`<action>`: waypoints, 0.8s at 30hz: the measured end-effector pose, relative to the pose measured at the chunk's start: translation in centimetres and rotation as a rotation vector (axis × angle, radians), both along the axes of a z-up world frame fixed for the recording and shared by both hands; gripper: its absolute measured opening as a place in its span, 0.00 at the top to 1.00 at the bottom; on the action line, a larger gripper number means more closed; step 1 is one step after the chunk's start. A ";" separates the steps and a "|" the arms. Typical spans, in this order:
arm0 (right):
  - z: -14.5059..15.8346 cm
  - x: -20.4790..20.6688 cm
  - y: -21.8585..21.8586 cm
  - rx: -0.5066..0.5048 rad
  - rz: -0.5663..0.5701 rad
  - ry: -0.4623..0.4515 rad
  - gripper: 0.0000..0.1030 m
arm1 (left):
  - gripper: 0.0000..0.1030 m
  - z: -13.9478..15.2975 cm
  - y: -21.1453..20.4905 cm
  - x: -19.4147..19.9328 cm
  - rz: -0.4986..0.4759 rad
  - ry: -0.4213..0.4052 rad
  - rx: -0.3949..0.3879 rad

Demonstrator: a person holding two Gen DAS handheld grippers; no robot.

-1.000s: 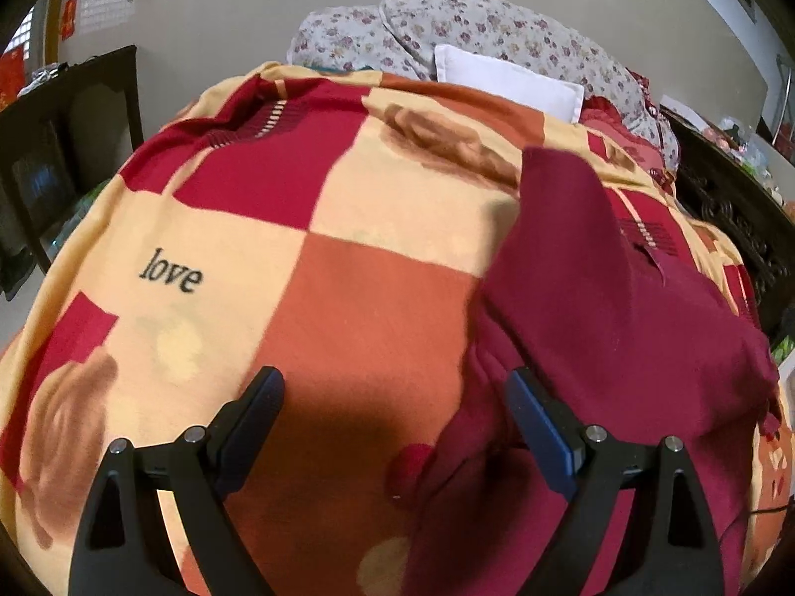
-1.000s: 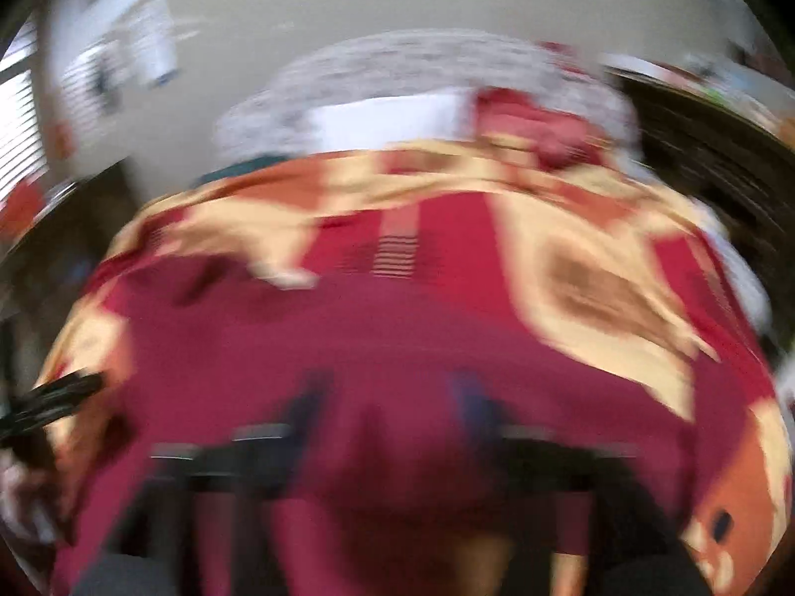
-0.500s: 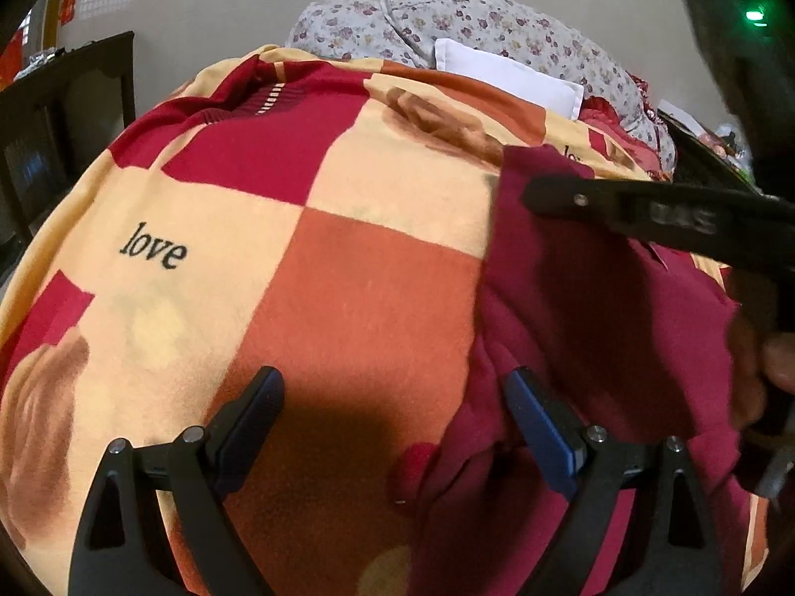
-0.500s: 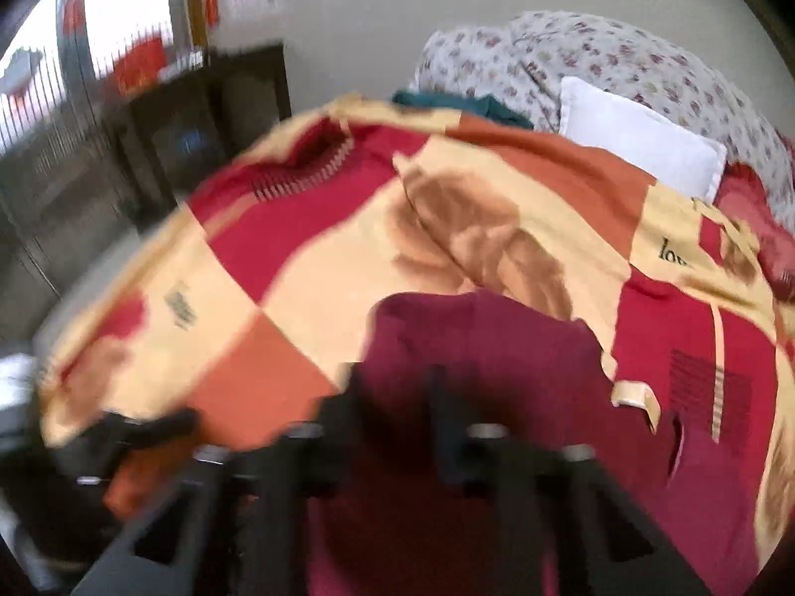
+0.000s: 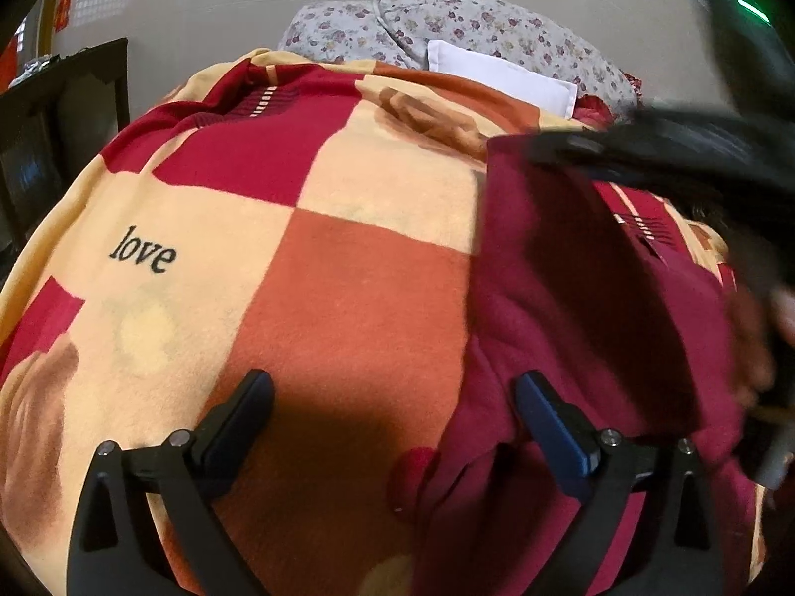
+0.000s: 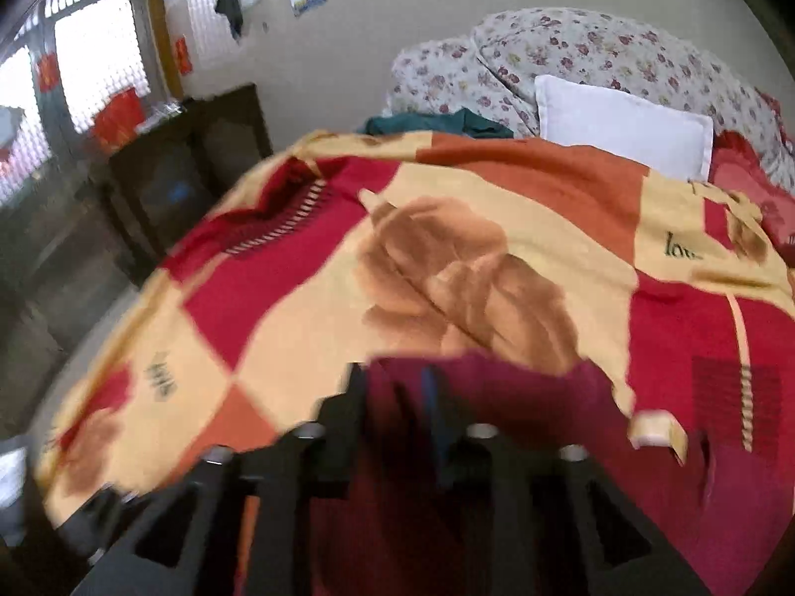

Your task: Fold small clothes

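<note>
Swinging in from the right over the last second, the right gripper had crossed the bed and arrived at the far edge of the maroon garment, where in the left wrist view it now showed as a dark blurred bar reaching over the cloth's upper corner. Its jaws had clamped down along the way and were opening again, with maroon fabric showing between the fingers; whether the pads pressed on it the blurred right wrist view did not settle. That suggested a fold had just been carried over and the cloth was being let go.

The garment lay bunched on the patchwork blanket of the bed, to the right of the word "love", one thick fold running down its left side.

The left gripper had hardly shifted, angled down at the blanket. Its jaws stood spread wide and were opening a little more, the right finger resting at the garment's rumpled near edge, nothing pinched. A white pillow sat well beyond.
</note>
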State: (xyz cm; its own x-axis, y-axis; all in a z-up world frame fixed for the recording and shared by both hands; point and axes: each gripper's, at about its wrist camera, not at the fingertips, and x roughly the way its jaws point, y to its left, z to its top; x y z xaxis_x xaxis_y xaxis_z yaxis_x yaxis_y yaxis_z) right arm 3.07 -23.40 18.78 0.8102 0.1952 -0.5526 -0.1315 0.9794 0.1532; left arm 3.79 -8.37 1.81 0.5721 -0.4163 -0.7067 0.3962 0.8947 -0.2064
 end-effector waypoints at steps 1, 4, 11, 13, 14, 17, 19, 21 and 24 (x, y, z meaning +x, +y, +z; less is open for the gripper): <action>0.3 -1.4 -0.3 -0.018 -0.005 -0.002 0.52 | 0.05 0.1 0.1 -0.1 0.000 0.000 -0.006; 0.4 -6.6 -2.4 -0.064 -0.074 0.006 0.42 | 0.05 1.2 0.3 -0.8 0.006 -0.021 -0.010; -2.5 -17.5 -11.6 -0.069 -0.337 0.062 0.42 | 0.05 4.3 -2.3 -2.8 -0.090 -0.051 -0.021; -4.1 -18.9 -14.0 -0.060 -0.411 0.106 0.42 | 0.05 4.3 -3.4 -2.8 -0.111 -0.037 -0.017; -4.9 -19.6 -15.4 -0.047 -0.453 0.118 0.42 | 0.05 4.1 -4.0 -2.6 -0.121 -0.032 -0.009; -6.9 -20.9 -18.2 -0.005 -0.517 0.140 0.42 | 0.05 2.6 -5.8 -2.1 -0.126 -0.007 0.038; -8.3 -21.2 -19.5 0.026 -0.533 0.152 0.42 | 0.05 1.1 -6.8 -1.4 -0.128 0.042 0.085; -8.4 -21.7 -19.9 0.047 -0.524 0.132 0.42 | 0.05 0.2 -7.1 -1.5 -0.126 0.062 0.112; -7.4 -22.8 -19.6 0.055 -0.517 0.127 0.42 | 0.05 0.4 -7.1 -1.8 -0.116 0.055 0.108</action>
